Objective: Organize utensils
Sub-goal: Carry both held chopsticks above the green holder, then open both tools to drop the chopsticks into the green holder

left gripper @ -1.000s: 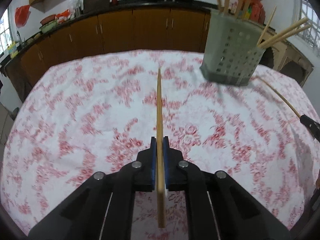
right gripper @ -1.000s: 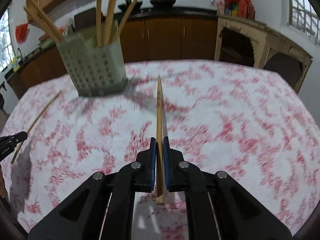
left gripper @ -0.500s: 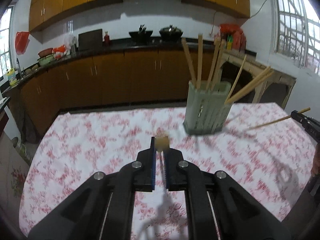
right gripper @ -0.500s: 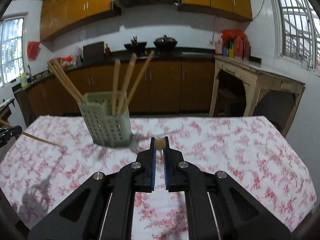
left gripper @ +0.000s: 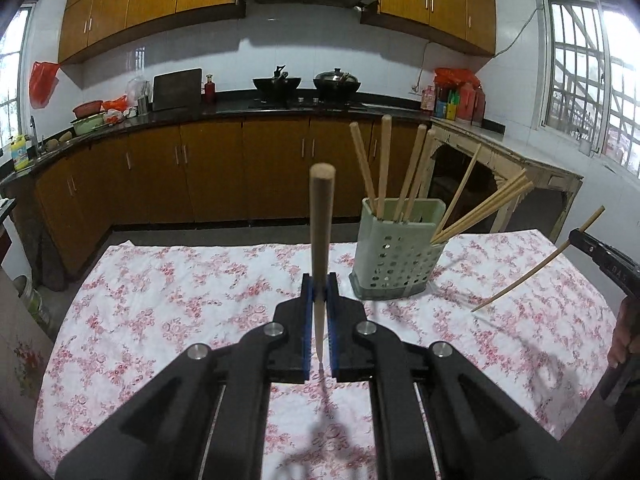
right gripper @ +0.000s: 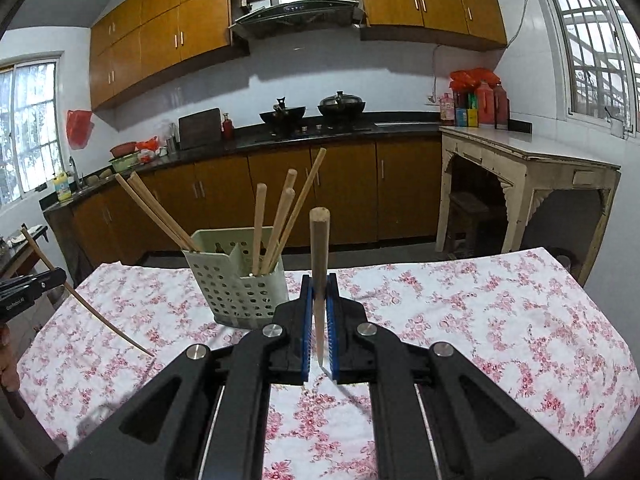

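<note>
Domestic kitchen. Brown wall cabinets (right gripper: 160, 36) and base cabinets (right gripper: 344, 196) along a dark counter (right gripper: 400, 128); steel range hood (right gripper: 296, 4) above two woks (right gripper: 312, 114) on the hob; white-tiled walls; barred window (right gripper: 596, 40).

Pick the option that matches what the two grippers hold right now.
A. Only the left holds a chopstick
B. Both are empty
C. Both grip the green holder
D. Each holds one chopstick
D: the left gripper is shut on a chopstick standing up between its blue pads, and the right gripper clamps its own chopstick; the green holder stands apart on the tablecloth.
</note>
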A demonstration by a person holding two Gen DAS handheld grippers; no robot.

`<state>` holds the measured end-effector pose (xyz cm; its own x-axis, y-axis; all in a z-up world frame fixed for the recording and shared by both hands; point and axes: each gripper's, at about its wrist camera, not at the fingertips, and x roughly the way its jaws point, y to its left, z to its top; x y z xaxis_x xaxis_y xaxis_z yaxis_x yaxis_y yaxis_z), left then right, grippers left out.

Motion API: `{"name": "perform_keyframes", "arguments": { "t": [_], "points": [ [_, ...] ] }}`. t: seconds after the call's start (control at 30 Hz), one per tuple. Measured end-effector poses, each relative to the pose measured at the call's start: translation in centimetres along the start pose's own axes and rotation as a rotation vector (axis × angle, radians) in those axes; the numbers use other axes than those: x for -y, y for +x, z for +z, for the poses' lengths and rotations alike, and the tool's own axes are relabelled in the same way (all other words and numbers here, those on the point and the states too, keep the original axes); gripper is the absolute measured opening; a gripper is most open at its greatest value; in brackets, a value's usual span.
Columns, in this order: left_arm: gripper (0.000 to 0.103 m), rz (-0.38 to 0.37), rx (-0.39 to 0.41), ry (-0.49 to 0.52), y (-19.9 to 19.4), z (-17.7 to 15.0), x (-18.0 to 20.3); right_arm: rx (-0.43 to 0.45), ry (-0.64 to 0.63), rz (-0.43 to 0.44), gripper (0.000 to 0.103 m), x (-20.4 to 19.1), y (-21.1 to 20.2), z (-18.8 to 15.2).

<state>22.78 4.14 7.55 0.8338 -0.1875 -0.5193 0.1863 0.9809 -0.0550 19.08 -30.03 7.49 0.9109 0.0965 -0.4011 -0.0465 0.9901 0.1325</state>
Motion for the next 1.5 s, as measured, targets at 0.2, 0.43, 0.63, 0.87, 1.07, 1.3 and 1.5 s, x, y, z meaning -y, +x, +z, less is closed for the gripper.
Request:
{"name": "perform_keyframes", "arguments": {
  "t": [0.2, 0.43, 0.63, 0.87, 1.07, 1.3, 1.5],
  "points": [
    [0.008, -0.075, 0.055, 0.027, -1.8, 2.2, 2.5, -0.001, 0.074, 0.104, 0.007, 0.1, -1.2, 2.6],
    [0.008, -0.171, 0.134, 0.068, -3.7, 5.6, 6.6, 0.055, 0.124, 0.215, 0.007, -0.2, -3.2, 6.3],
    [0.008, -0.178, 0.227, 0.096, -4.0, 9.6, 10.2, 0.126, 0.093, 0.213, 0.007, -1.4, -3.4, 8.8],
    [0.008, -0.077, 0.284, 0.092, -1.7, 12.9, 12.0, 0.2, 0.036, 0.168, 0.007, -3.0, -1.7, 10.8],
    [0.008, -0.019, 0.212, 0.061, 2.2, 13.1, 11.5, 0.164, -0.007, 0.136, 0.007, -4.0, 2.1, 10.6],
    [0.008, -0.003, 0.159, 0.027, 5.5, 12.9, 9.8, 0.086, 0.005, 0.133, 0.007, -4.2, 5.5, 9.4],
    [0.008, -0.024, 0.115, 0.011, 6.8, 12.4, 9.2, 0.037, 0.032, 0.141, 0.007, -3.6, 7.1, 8.7]
  ]
}}
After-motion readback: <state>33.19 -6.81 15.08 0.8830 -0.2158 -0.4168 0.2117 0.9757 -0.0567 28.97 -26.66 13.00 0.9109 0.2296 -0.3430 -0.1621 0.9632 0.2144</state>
